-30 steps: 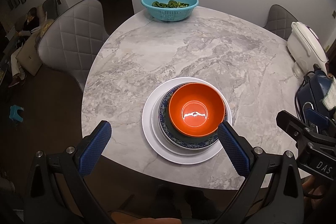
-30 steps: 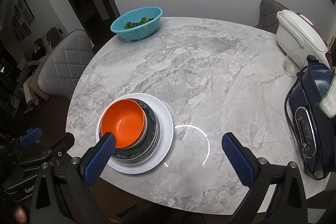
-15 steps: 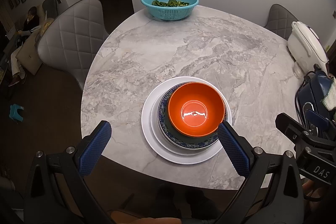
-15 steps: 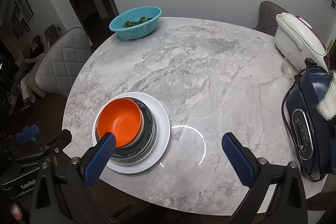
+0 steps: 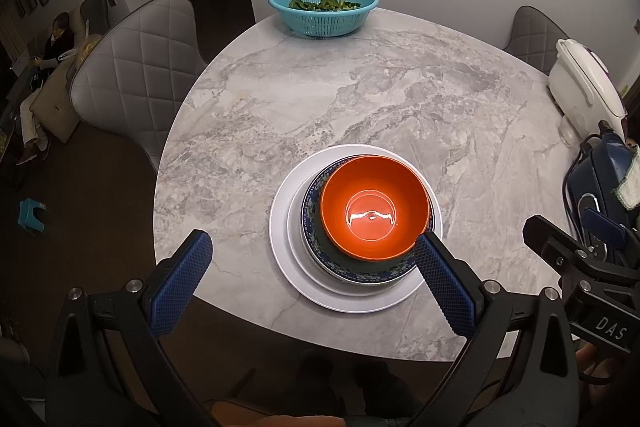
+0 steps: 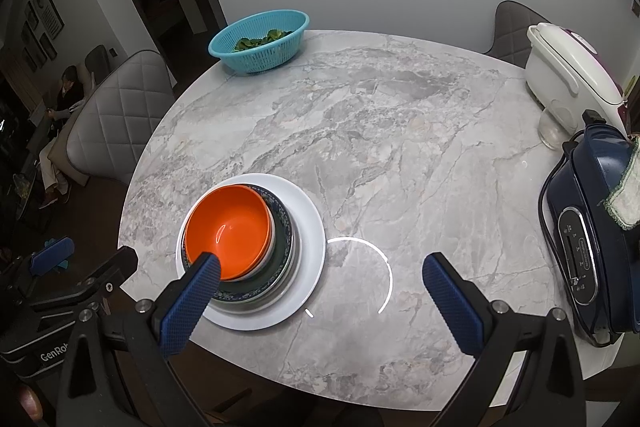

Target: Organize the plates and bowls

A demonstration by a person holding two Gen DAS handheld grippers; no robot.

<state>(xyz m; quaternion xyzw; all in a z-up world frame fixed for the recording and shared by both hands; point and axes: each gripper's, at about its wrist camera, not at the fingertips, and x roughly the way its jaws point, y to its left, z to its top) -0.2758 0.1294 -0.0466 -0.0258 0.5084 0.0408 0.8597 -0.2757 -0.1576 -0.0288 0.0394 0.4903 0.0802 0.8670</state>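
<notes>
Showing only rightward: a blue appliance (image 6: pixel 592 243) control panel.

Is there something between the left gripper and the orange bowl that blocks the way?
Nothing visible does. The left gripper is open, and the orange bowl sits on top of the stack, just ahead of it.

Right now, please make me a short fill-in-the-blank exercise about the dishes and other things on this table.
1. The top dish of the stack is a bowl of ____ colour.
2. The lowest dish in the stack is a white ____.
3. The green leaves lie in a ____ basket at the far edge of the table.
4. Both the left gripper and the right gripper are ____, holding nothing.

Missing words: orange; plate; blue; open
</notes>
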